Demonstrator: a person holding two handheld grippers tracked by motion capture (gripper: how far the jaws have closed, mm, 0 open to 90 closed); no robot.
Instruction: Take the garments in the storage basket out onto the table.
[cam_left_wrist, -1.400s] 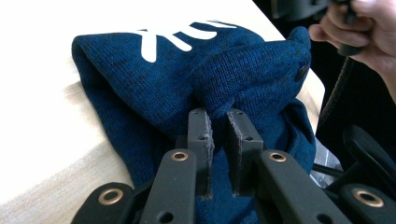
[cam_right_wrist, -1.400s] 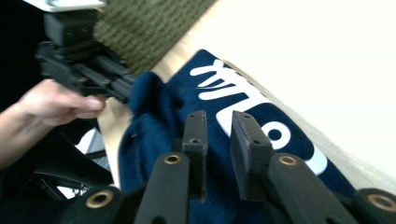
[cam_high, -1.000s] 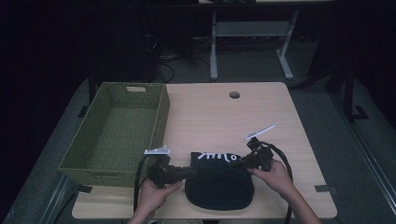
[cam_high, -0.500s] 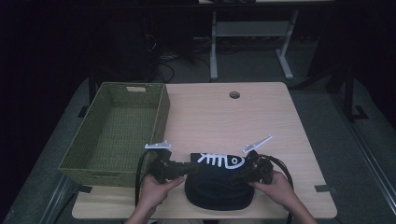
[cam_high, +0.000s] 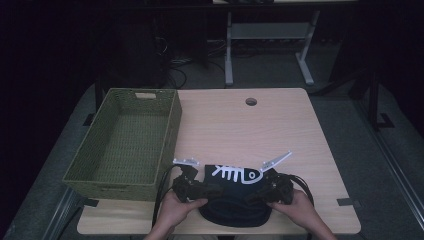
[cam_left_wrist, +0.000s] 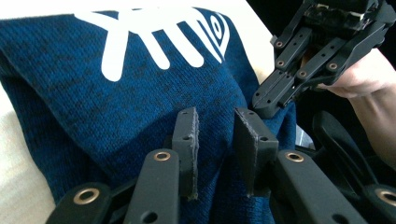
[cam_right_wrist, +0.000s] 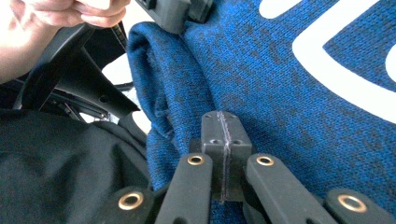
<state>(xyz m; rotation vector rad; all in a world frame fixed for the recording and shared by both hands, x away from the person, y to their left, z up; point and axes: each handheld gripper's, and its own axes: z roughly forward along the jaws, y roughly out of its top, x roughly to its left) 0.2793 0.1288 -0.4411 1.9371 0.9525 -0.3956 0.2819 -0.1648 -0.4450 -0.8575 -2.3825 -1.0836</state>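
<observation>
A dark blue knitted cloth (cam_high: 232, 200) with a white fish bone picture (cam_high: 235, 173) lies at the near edge of the wooden surface (cam_high: 250, 130), right in front of the person. It looks folded, and its long side runs from left to right, from 1 hand to the other. The left tongs (cam_high: 212, 189) are at the left end of the cloth and the right tongs (cam_high: 254, 196) are at the right end, so both are about as near to it. In the left gripper view, the left tongs (cam_left_wrist: 215, 140) stand a little apart with a fold of the blue cloth (cam_left_wrist: 116, 107) bunched up between them, and the pads look like they squeeze it. In the right gripper view, the right tongs (cam_right_wrist: 222, 135) have just been closing and are now pressed tight together. They lie on the blue cloth (cam_right_wrist: 289, 102) near its rolled edge. I cannot tell if they nip a thin bit of the knit or nothing at all. The green woven basket (cam_high: 172, 125) sits at the left side of the surface, just beside the left hand (cam_high: 175, 210). Nothing is in it. I think the cloth has to go left and a bit away from the person to get into the basket, so the left hand would lead the way. The right hand (cam_high: 300, 207) is farther from the basket.
</observation>
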